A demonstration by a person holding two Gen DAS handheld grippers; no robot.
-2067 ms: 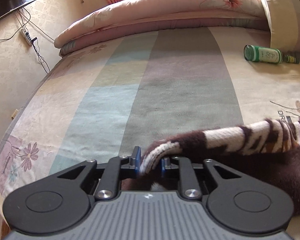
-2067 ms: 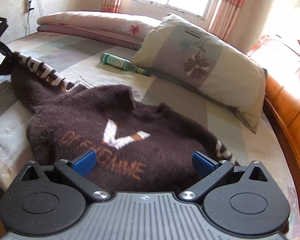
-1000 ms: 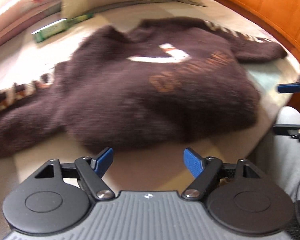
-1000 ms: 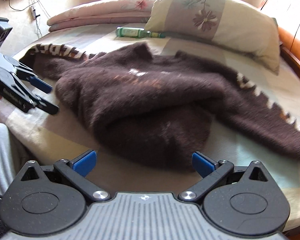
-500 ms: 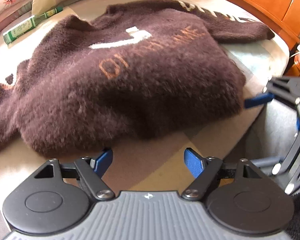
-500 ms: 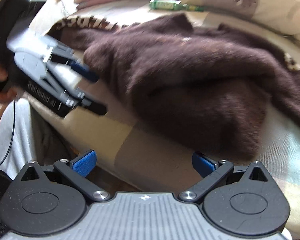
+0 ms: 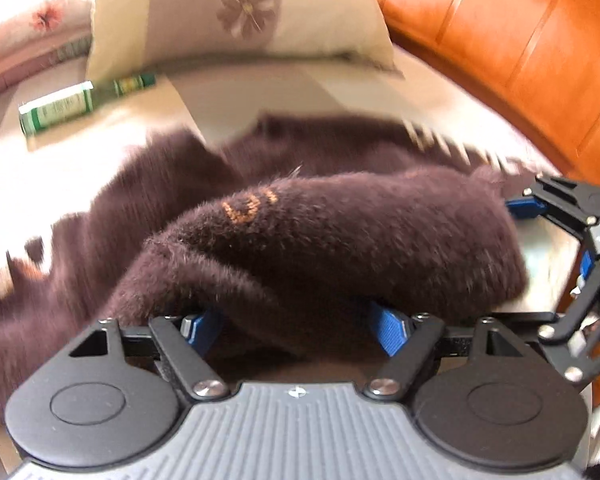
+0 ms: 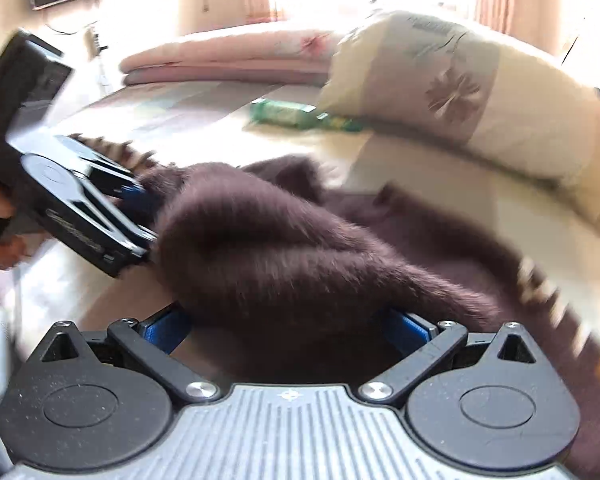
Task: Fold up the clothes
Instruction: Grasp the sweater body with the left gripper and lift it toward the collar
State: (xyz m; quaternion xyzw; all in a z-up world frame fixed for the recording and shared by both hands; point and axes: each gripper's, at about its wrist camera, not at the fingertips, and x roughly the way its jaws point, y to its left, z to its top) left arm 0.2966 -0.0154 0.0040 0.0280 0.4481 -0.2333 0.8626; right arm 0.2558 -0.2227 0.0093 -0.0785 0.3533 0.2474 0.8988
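Both claws have pushed up to the brown sweater [image 7: 340,240] on the bed [image 7: 80,168]. Left gripper [image 7: 296,330] and right gripper [image 8: 288,326] stand wide open around its bottom edge, low in the frame. Orange letters are blurry.

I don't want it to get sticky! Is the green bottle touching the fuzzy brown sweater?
Apart. In the left wrist view the green bottle lies up by the flowered pillow, with a strip of pale bedsheet between it and the fuzzy brown sweater.
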